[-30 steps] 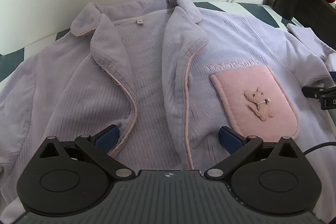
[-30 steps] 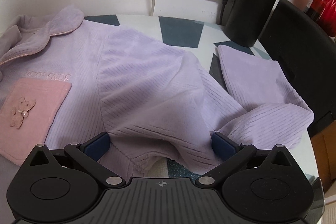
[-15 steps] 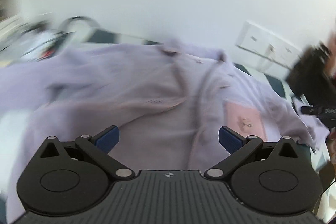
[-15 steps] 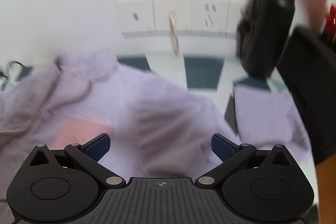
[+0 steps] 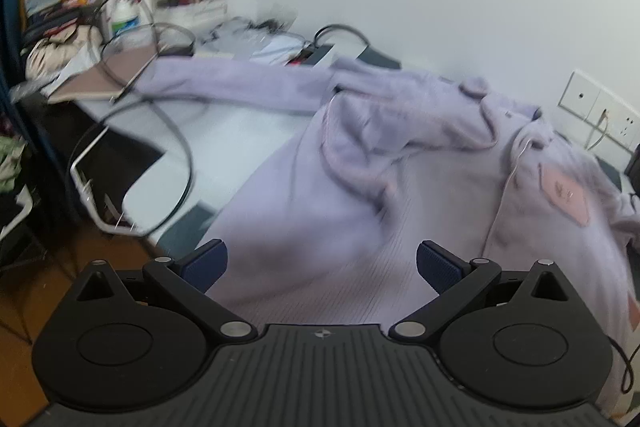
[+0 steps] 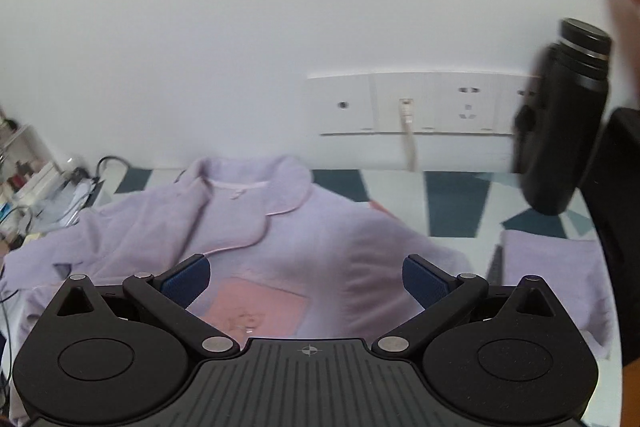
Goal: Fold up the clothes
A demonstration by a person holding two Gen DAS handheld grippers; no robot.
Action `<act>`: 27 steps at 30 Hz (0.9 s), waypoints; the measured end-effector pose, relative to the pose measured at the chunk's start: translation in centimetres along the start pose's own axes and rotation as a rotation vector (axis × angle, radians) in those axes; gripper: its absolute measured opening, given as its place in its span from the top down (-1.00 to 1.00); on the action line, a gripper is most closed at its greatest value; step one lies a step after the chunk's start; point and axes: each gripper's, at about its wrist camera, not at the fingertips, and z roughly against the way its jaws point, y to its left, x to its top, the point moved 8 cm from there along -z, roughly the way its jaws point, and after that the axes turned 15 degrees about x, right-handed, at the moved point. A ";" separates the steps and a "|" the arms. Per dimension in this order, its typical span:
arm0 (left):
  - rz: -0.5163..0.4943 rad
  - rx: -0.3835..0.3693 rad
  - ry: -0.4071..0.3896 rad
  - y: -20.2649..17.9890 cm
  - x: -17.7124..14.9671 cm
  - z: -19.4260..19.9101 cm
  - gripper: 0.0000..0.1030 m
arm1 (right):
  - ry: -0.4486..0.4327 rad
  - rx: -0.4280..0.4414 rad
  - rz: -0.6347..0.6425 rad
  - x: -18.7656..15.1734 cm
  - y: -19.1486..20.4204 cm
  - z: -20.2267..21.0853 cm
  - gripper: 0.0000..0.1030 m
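A lilac pyjama jacket (image 5: pixel 360 187) with pink piping lies spread face up on the table, its collar (image 6: pixel 256 183) toward the wall. Its pink chest pocket (image 6: pixel 260 307) sits just beyond my right gripper (image 6: pixel 306 277), which hovers open over the chest. My left gripper (image 5: pixel 320 263) is open above the jacket's lower left part. One sleeve (image 5: pixel 240 87) stretches away to the left. A folded lilac garment (image 6: pixel 552 275) lies to the right of the jacket. Neither gripper holds any cloth.
A black flask (image 6: pixel 560 131) and a dark box (image 6: pixel 624 227) stand at the right. Wall sockets (image 6: pixel 420 103) with a plugged cable are behind. The left end holds a notebook (image 5: pixel 104 79), looping cables (image 5: pixel 168 131) and cluttered bottles (image 5: pixel 124 19). The table edge (image 5: pixel 180 227) drops off left.
Both grippers have pulled up and back from the jacket. The left view has swung left to show the sleeve and clutter; the right view has swung left onto the collar and pocket.
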 end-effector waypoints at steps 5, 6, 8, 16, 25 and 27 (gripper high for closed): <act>-0.050 -0.033 -0.012 -0.7 -0.8 -1.7 -0.99 | 0.061 -0.037 0.061 -1.9 2.3 -3.5 -0.99; -0.060 -0.053 -0.021 -1.2 -0.5 -2.1 -0.99 | 0.076 -0.043 0.060 -2.5 2.6 -4.4 -0.99; -0.083 -0.115 -0.053 -2.9 0.6 -2.8 -0.85 | 0.104 -0.060 0.048 -3.6 3.2 -6.1 -0.98; -0.148 -0.220 0.035 -8.6 4.3 -8.9 -0.40 | 0.143 -0.146 0.007 -4.5 4.8 -9.9 -0.98; -0.146 -0.323 0.172 -7.5 5.1 -12.7 0.46 | 0.016 -0.110 0.042 3.5 9.1 -11.7 -0.98; -0.153 -0.336 0.174 -7.1 5.3 -12.7 0.68 | 0.039 -0.111 0.083 4.2 9.7 -13.5 -0.83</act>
